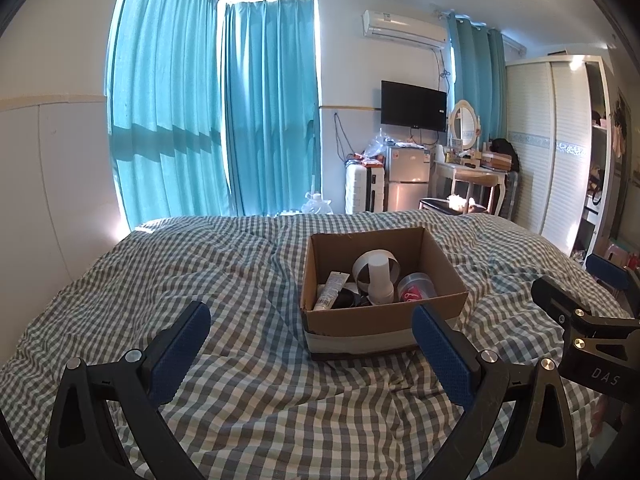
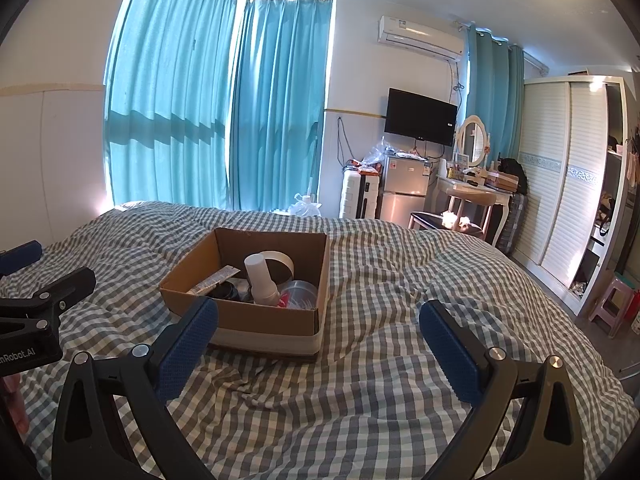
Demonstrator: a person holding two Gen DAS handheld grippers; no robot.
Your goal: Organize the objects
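An open cardboard box (image 1: 384, 326) (image 2: 260, 326) sits on the checked bed cover. Inside lie a white bottle (image 1: 379, 280) (image 2: 262, 280), a tape roll (image 1: 362, 266) (image 2: 286, 260), a white tube (image 1: 332, 292) (image 2: 216, 278), a clear lidded cup with red inside (image 1: 416, 286) (image 2: 298, 292) and a dark item (image 1: 350, 300) (image 2: 224, 292). My left gripper (image 1: 314, 326) is open and empty, hovering just short of the box's near wall. My right gripper (image 2: 320, 322) is open and empty, near the box's near right corner. Each gripper shows at the edge of the other's view.
The checked bed cover (image 1: 224, 280) (image 2: 420, 280) is rumpled around the box. Past the bed stand teal curtains (image 1: 208, 112), a white suitcase (image 2: 358, 194), a small fridge (image 2: 404, 190), a dressing table (image 2: 476, 192), a wardrobe (image 2: 560, 176) and a pink stool (image 2: 612, 306).
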